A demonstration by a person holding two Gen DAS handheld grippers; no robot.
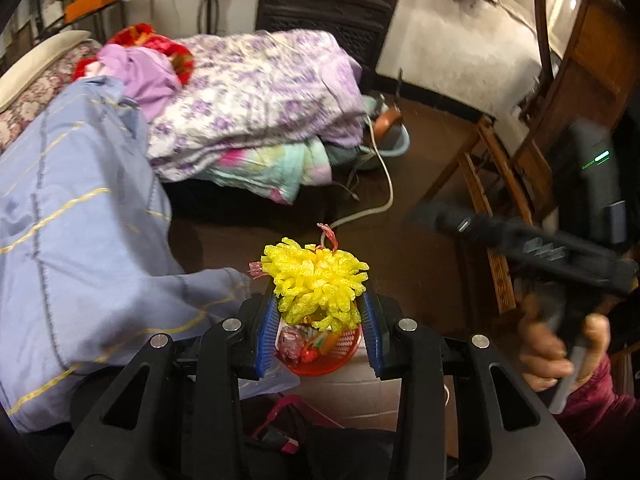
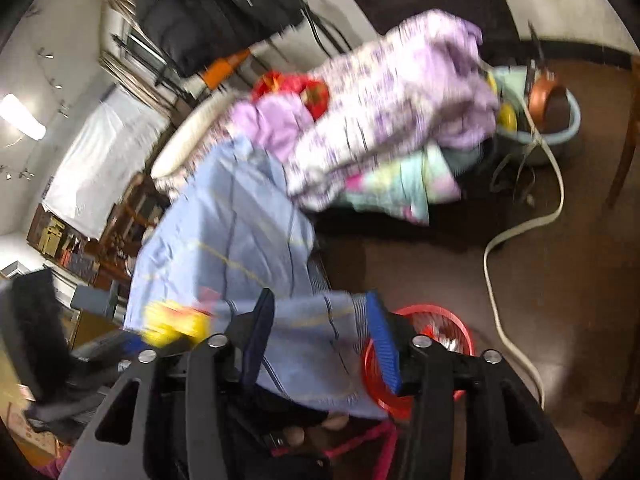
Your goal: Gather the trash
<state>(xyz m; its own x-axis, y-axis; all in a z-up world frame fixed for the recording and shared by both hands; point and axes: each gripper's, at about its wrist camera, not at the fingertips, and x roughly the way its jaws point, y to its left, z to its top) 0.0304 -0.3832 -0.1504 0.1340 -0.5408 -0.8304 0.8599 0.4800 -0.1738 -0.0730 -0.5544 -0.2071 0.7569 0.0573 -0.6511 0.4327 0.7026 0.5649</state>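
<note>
My left gripper (image 1: 320, 304) is shut on a yellow foam fruit net (image 1: 318, 280) and holds it right above a red plastic basket (image 1: 340, 354) that has wrappers inside. The net also shows as a yellow blur at the left of the right wrist view (image 2: 176, 322). My right gripper (image 2: 320, 308) is open with nothing held; a fold of the light blue bedsheet (image 2: 240, 240) lies behind and between its blue pads. The red basket (image 2: 460, 328) sits just right of it. The right gripper also shows in the left wrist view (image 1: 532, 248), held by a hand.
A bed fills the left, piled with a purple floral quilt (image 1: 260, 92) and the blue sheet (image 1: 72, 208). A white cable (image 2: 504, 280) runs over the dark brown floor. A wooden chair (image 1: 520, 168) stands at right. A blue basin (image 2: 556, 128) holds a copper pot.
</note>
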